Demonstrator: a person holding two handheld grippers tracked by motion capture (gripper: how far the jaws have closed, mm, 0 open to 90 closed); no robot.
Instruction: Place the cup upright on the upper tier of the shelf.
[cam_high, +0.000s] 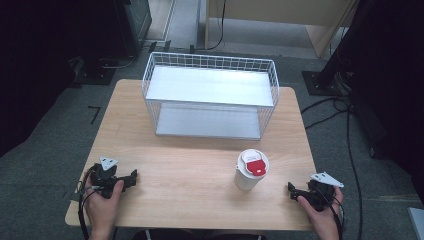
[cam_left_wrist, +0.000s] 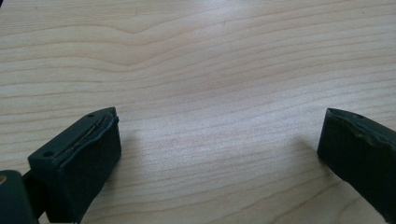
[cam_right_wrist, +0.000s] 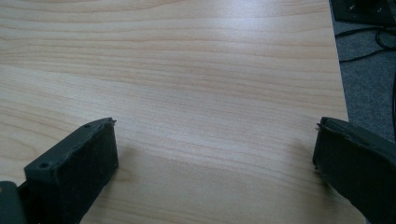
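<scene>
Left gripper: the left gripper (cam_high: 131, 176) rests on the table (cam_high: 200, 165) near its front left corner, held in the person's left hand (cam_high: 104, 200); its tips point toward the table's middle.
Left fingers: spread wide in the left gripper view, one finger (cam_left_wrist: 79, 163) at each side, bare wood grain between them and nothing gripped.
Right gripper: the right gripper (cam_high: 291, 189) lies near the front right corner, held in the right hand (cam_high: 322, 212), tips pointing left toward the cup.
Right fingers: also wide apart in the right gripper view, one finger (cam_right_wrist: 74, 170) at the left, empty, with the table's edge and grey floor beyond.
Cup: a white paper cup (cam_high: 250, 171) with a white lid and a red label stands upright on the front right part of the table, near the right gripper but apart from it.
Rack: a white wire shelf rack (cam_high: 210, 95) with two tiers stands at the back of the table, well apart from both grippers.
</scene>
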